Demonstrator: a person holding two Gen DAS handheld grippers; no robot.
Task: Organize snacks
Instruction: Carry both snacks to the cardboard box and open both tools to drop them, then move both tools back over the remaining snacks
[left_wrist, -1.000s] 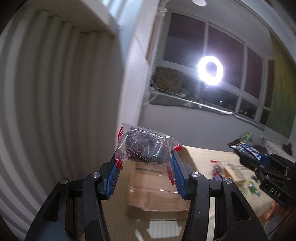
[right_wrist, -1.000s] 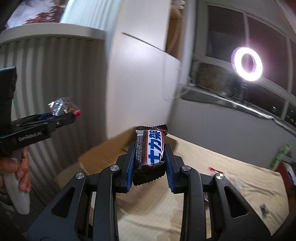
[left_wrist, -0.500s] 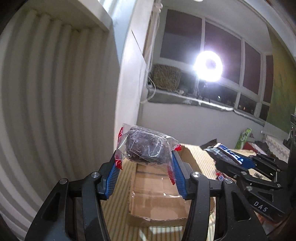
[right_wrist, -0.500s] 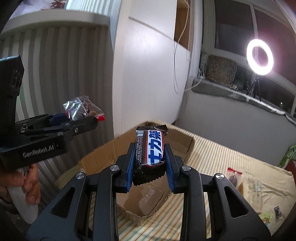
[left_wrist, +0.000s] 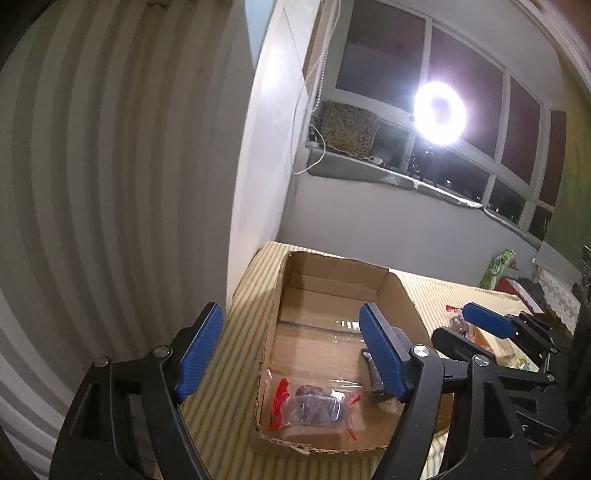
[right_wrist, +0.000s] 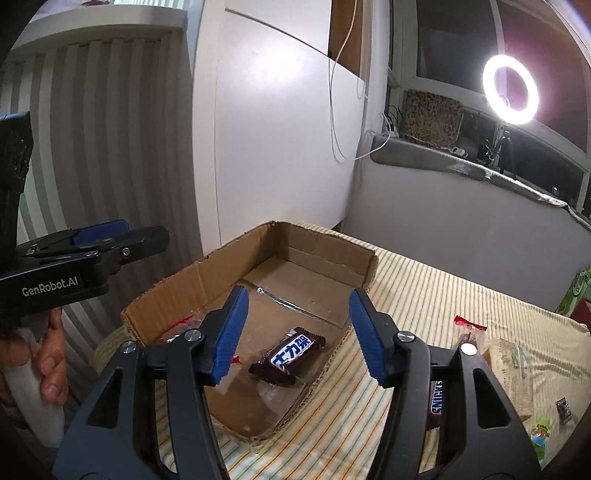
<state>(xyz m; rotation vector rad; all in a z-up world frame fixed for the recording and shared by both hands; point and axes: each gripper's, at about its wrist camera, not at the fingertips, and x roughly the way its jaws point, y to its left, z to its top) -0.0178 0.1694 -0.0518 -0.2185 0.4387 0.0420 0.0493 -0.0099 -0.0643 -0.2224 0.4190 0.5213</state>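
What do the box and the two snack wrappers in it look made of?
Box: brown corrugated cardboard, matte, fluting visible along torn edges. Chocolate bar: glossy printed film wrapper, probably plastic or foil laminate. Clear packet: transparent crinkled plastic with red ends, dark snack showing through.

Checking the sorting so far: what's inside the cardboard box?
The box holds a chocolate bar and a clear-wrapped dark snack. The right gripper's fingers hide some floor in its view.

Matt corrugated cardboard box (glossy wrappers inside).
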